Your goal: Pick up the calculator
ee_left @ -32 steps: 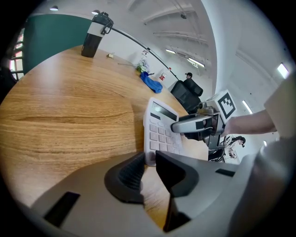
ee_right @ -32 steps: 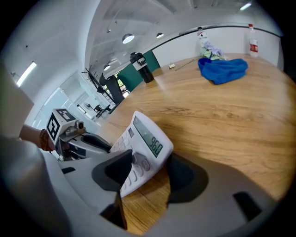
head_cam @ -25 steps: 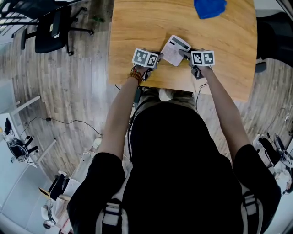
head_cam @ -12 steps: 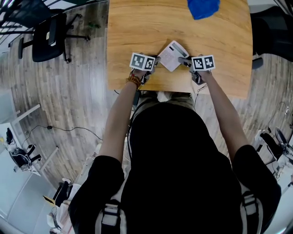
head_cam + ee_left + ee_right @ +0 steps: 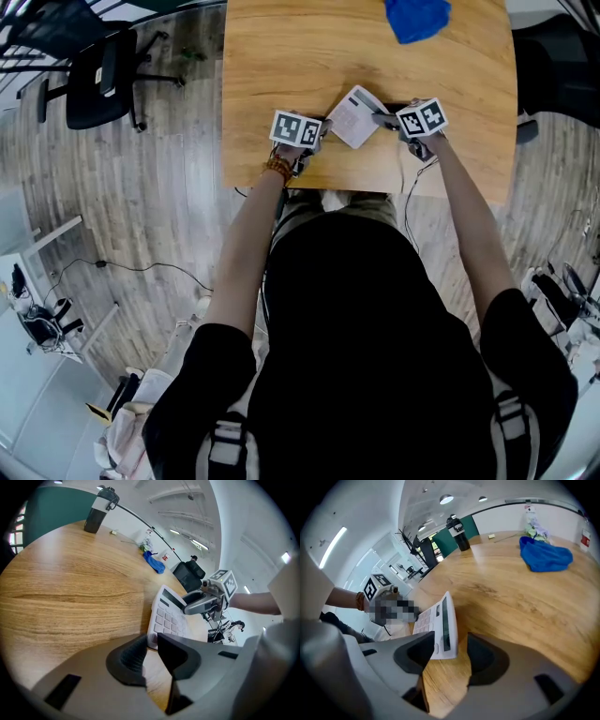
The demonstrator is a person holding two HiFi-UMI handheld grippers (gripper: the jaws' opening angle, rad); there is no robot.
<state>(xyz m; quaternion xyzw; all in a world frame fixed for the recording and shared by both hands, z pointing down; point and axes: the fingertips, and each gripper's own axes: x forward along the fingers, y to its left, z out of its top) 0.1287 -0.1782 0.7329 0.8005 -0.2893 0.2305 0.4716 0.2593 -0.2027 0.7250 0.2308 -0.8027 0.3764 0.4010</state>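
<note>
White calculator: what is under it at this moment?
Under the tilted white calculator, bare light-wood tabletop shows at its raised edge. The patch directly beneath its body is covered and cannot be checked.

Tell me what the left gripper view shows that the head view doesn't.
Only the left gripper view: a bottle at the far end of the table, and ceiling lights. Only the head view: the person's black-clad torso, a black office chair and the wood floor. Both: the table, the calculator, the blue cloth, and the right gripper, its jaws opening with the calculator's display end between them.
</note>
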